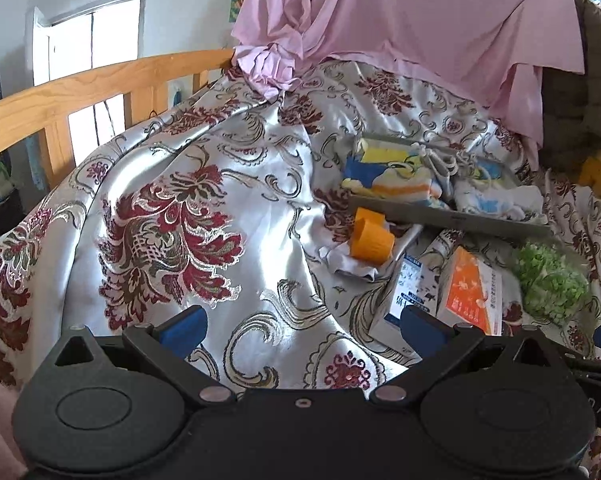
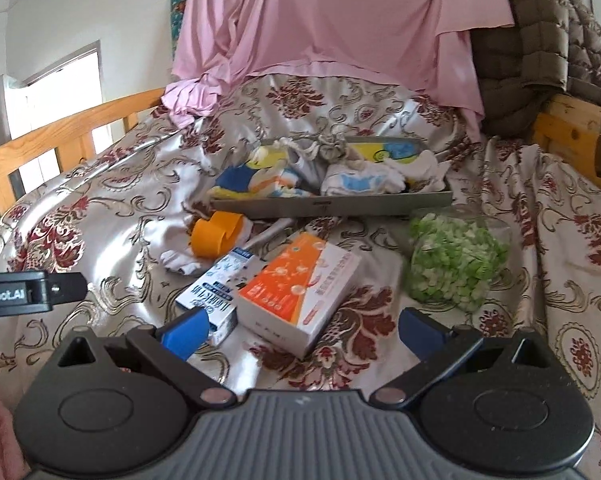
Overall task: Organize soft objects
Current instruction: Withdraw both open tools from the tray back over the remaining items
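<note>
A grey tray [image 2: 332, 205] on the bed holds several small socks and cloths, among them a white and blue one [image 2: 360, 182] and a blue and yellow one [image 2: 240, 178]; the tray also shows in the left wrist view [image 1: 452, 216]. A white and orange sock [image 2: 208, 240] lies on the bedspread in front of the tray, also seen in the left wrist view [image 1: 370, 242]. My left gripper [image 1: 302, 326] is open and empty above the bedspread. My right gripper [image 2: 302, 328] is open and empty, just above an orange and white box [image 2: 296, 292].
A blue and white box [image 2: 216, 292] lies beside the orange one. A clear bag of green bits [image 2: 452, 260] lies right of them. A pink sheet [image 2: 320, 20] hangs at the back, a brown quilted jacket [image 2: 540, 40] at right. A wooden bed rail [image 1: 80, 88] runs along the left.
</note>
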